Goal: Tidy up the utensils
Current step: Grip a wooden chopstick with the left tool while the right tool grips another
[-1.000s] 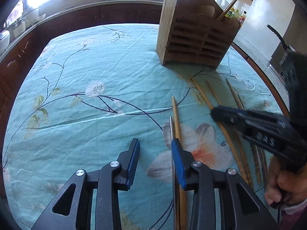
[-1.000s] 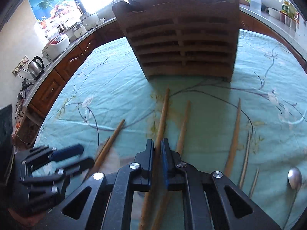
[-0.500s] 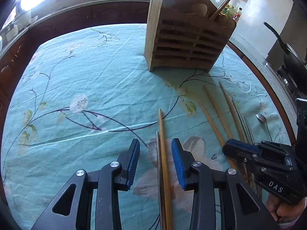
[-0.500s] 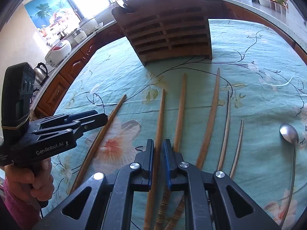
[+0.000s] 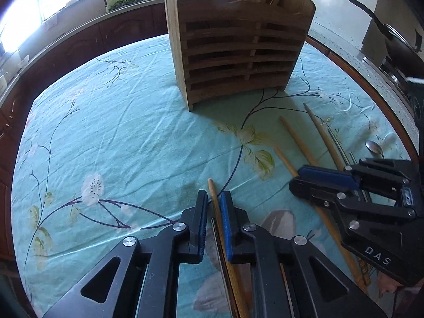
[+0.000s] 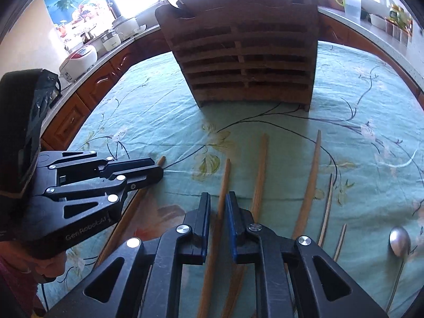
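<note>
Left gripper [image 5: 214, 201]: jaws have just been closing, from a wide gap half a second ago to a narrow one. A light wooden chopstick [image 5: 216, 206] and a thinner dark stick beside it are now pinched between the blue pads; earlier they lay loose between spread fingers.

Right gripper [image 6: 217, 204]: jaws nearly closed, slightly wider than a second ago, and a brown wooden chopstick [image 6: 224, 177] is seen between them; pad contact cannot be told.

Further wooden chopsticks [image 6: 261, 169] and a metal spoon [image 6: 399, 241] lie on the teal floral tablecloth [image 5: 119, 137]. Beyond, the slatted wooden utensil holder [image 5: 238, 45] stands upright, nearer in view than before.
</note>
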A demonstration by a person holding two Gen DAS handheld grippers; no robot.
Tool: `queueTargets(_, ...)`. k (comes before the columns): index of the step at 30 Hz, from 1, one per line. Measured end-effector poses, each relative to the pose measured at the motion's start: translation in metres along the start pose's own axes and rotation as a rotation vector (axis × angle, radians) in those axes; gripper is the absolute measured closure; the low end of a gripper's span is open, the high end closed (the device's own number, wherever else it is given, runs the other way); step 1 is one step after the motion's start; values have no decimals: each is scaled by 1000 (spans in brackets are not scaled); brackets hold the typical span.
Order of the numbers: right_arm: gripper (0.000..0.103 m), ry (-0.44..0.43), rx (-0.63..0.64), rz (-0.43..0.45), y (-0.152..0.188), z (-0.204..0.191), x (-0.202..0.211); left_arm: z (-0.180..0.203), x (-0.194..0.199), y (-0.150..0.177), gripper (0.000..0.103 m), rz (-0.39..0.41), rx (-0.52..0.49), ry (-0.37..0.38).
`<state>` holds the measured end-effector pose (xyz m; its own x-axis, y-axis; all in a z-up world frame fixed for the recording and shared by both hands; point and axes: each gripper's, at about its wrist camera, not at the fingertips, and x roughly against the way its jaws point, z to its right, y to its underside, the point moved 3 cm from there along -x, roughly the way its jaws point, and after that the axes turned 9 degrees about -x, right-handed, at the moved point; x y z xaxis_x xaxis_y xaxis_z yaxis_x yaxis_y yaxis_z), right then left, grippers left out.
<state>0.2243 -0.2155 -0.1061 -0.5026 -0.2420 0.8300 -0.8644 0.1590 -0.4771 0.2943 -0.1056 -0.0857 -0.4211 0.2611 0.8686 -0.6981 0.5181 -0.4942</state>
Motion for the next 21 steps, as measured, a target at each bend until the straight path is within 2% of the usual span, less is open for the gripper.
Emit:
queueTargets(3, 90, 43, 69, 19, -3, -8, -5, 1, 2, 0, 98, 9, 4, 8)
queueTargets(5, 96, 74, 91, 23, -4, -10, -6, -3, 4, 2, 98, 13, 28, 26)
queueTargets(7, 97, 85, 95, 18, -3, -11, -4, -5, 11, 4, 99, 28, 50, 41)
queueTargets(9, 98, 26, 57, 12, -3, -9, 4, -7, 25, 7, 100, 57, 61, 49)
queueTargets(13, 98, -45, 13, 79, -5, -9, 42, -8, 69, 10, 100, 145, 79, 68)
queueTargets(21, 98, -109, 6, 217, -6, -15, 123, -16, 157, 25, 100, 308, 103, 91)
